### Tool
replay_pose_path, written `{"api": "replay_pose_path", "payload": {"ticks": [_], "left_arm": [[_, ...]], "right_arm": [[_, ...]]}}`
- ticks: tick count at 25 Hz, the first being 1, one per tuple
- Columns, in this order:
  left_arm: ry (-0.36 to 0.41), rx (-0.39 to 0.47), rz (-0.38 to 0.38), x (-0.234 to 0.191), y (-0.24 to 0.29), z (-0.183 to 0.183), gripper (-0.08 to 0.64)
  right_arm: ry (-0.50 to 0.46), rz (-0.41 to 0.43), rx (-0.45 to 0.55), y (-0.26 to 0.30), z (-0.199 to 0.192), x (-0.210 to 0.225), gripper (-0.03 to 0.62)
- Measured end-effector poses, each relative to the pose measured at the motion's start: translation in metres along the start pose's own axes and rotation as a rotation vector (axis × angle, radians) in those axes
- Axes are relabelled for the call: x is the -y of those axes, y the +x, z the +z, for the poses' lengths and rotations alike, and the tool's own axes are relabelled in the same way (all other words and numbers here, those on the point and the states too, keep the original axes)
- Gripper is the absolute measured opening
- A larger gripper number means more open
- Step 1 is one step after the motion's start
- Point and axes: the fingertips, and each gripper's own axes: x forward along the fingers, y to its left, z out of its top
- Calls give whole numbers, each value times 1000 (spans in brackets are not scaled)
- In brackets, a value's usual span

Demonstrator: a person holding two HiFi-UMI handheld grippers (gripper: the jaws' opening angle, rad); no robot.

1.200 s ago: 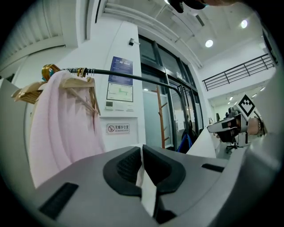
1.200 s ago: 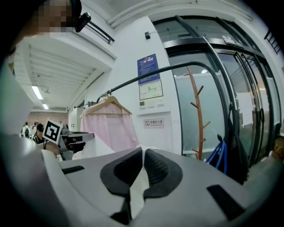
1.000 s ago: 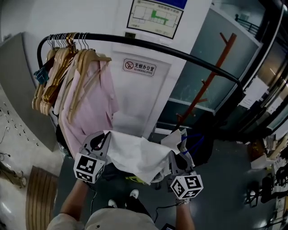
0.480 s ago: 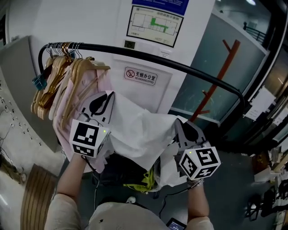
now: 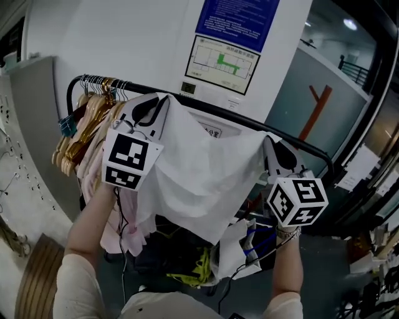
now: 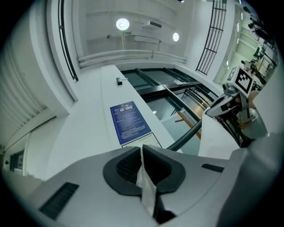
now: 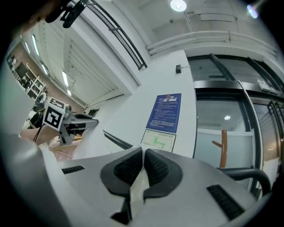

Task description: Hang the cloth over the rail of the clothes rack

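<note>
Cloth [image 5: 199, 168], white and wrinkled, spans the gap between two hand-held grippers in front of a clothes rack. The left gripper [image 6: 142, 153] has its jaws pressed together on one upper corner, with a thin fold of fabric pinched between the dark ribbed pads [image 6: 128, 166] and trailing out below them. The right gripper [image 7: 143, 155] pinches the opposite upper corner the same way, its jaws closed on a strip of the fabric. From both sets of jaws the sheet droops in a broad sag, its lower edge hanging free. The rack's black rail [image 5: 315, 154] runs just behind the jaws, about level with them. The cloth's top edge hides the rail's middle stretch in the head view, and whether fabric touches the rail cannot be told. Beyond the left jaws, wooden hangers [image 5: 84, 118] and a pink garment [image 5: 128, 230] crowd the rail's end. Behind both jaws, a blue notice [image 5: 237, 15] and a floor plan [image 5: 223, 61] are fixed to the white wall. An orange coat stand [image 5: 318, 103] rises past the right jaws.
</note>
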Motion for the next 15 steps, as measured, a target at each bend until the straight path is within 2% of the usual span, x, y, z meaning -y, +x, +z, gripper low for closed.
{"api": "replay_pose_path", "payload": {"ticks": [4, 10, 15], "left_arm": [[56, 19, 51, -25, 18, 16, 14], [140, 18, 96, -54, 58, 26, 14], [172, 13, 150, -71, 90, 31, 14]], "right_arm": [[-25, -45, -5, 13, 21, 23, 21], [-117, -130, -31, 39, 52, 61, 21], [-167, -205, -29, 53, 72, 95, 21]]}}
